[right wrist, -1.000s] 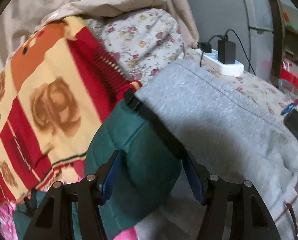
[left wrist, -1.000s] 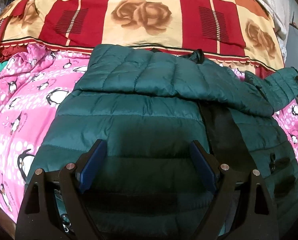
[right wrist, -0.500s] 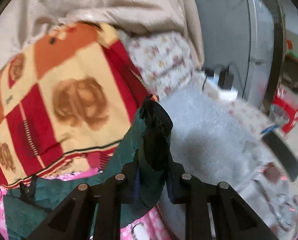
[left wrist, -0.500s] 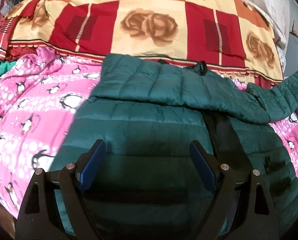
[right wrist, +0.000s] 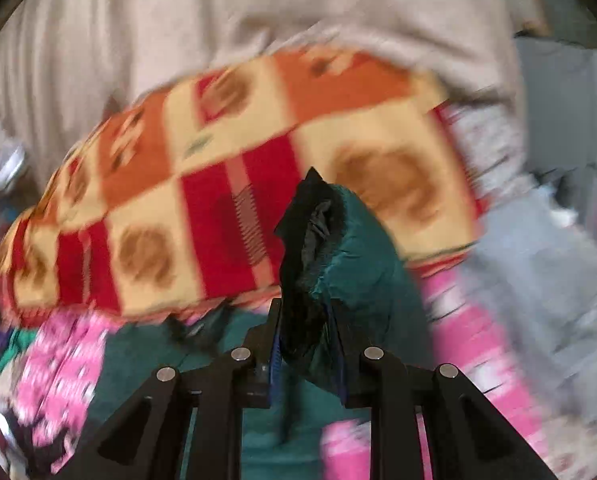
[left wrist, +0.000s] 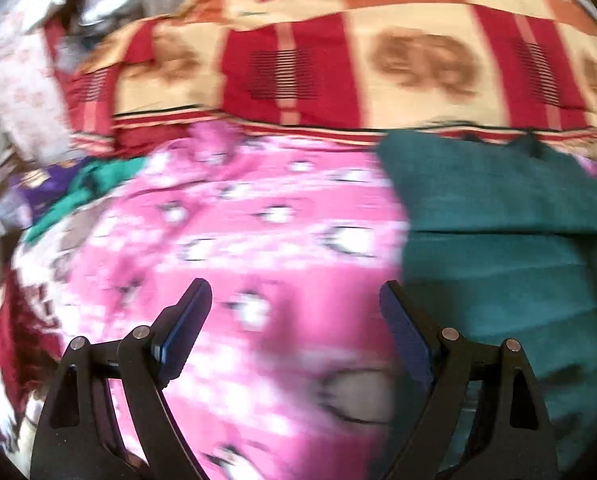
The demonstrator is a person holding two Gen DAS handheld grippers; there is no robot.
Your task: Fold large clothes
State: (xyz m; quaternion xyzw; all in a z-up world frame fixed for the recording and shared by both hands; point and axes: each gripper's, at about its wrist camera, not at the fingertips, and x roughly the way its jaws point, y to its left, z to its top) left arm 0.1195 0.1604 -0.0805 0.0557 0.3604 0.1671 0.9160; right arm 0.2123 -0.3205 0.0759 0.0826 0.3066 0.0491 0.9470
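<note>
A dark green quilted jacket point(left wrist: 506, 240) lies on a pink penguin-print blanket point(left wrist: 258, 240), at the right of the left wrist view. My left gripper point(left wrist: 294, 320) is open and empty, over the pink blanket just left of the jacket's edge. My right gripper point(right wrist: 306, 344) is shut on the jacket's sleeve cuff point(right wrist: 318, 248), which stands up dark and bunched between the fingers. The jacket's body point(right wrist: 202, 360) lies below it. Both views are blurred by motion.
A red, cream and orange rose-patterned blanket point(left wrist: 378, 72) lies behind the jacket and shows in the right wrist view point(right wrist: 226, 208). A beige cover point(right wrist: 258, 20) is at the back. Grey fabric point(right wrist: 538, 280) lies to the right. Teal and purple clothes point(left wrist: 78, 192) sit at the left.
My left gripper has swung left, off the jacket and over the pink blanket. My right gripper, which closed on the sleeve cuff, has lifted it and turned left toward the jacket.
</note>
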